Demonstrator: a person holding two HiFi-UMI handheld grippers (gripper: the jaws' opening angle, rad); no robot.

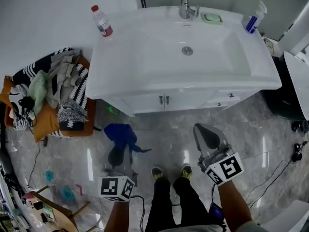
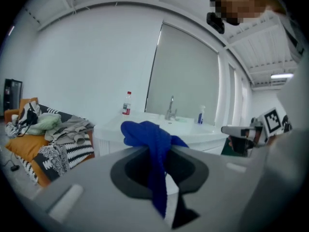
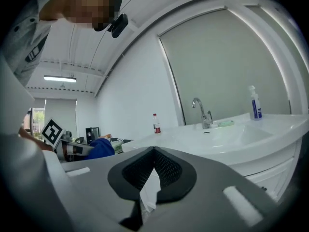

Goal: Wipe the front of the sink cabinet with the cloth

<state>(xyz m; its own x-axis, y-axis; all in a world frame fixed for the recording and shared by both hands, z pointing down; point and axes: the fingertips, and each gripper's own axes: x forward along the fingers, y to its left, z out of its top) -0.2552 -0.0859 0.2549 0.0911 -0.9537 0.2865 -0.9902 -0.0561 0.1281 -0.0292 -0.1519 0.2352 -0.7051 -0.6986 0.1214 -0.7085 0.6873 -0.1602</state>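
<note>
Now the grey plastic left gripper [image 2: 161, 166] is pinching a soft, crumpled blue cloth [image 2: 145, 134] in front of the glossy white sink cabinet [image 1: 164, 100]. The right gripper [image 3: 153, 170] is closing on nothing. A clear plastic bottle [image 1: 102, 21] is standing on the counter's back left corner.

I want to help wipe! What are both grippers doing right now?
Left gripper: shut on the blue cloth.
Right gripper: shut, holding nothing.

Your cloth [image 1: 121, 133] is soft, matt blue fabric. The white sink [image 1: 140, 57] and marbled floor [image 1: 270, 134] look glossy and smooth; the tap [image 1: 185, 4] is shiny metal.
</note>
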